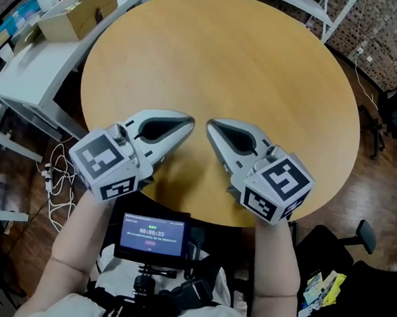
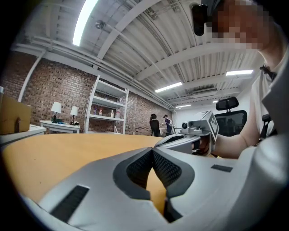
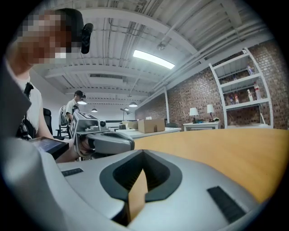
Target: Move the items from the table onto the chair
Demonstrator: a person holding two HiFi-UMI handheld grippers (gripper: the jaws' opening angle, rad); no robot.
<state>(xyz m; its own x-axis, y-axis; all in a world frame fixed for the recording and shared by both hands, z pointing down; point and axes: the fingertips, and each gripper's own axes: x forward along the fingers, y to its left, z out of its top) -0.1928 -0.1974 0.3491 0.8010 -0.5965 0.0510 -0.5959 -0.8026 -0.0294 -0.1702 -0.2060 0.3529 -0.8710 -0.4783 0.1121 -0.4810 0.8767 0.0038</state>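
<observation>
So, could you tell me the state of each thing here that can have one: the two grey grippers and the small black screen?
Left grey gripper: shut, nothing between its jaws.
Right grey gripper: shut, nothing between its jaws.
Small black screen: switched on, showing a timer.

A round wooden table (image 1: 246, 63) fills the view. Over its near edge the left gripper (image 1: 187, 123) and right gripper (image 1: 211, 125) lie side by side, tips angled toward each other, jaws together. Just below that edge sits a small screen (image 1: 152, 234). Left of the table, a cardboard box (image 1: 80, 11) rests on a white desk (image 1: 35, 68).
</observation>
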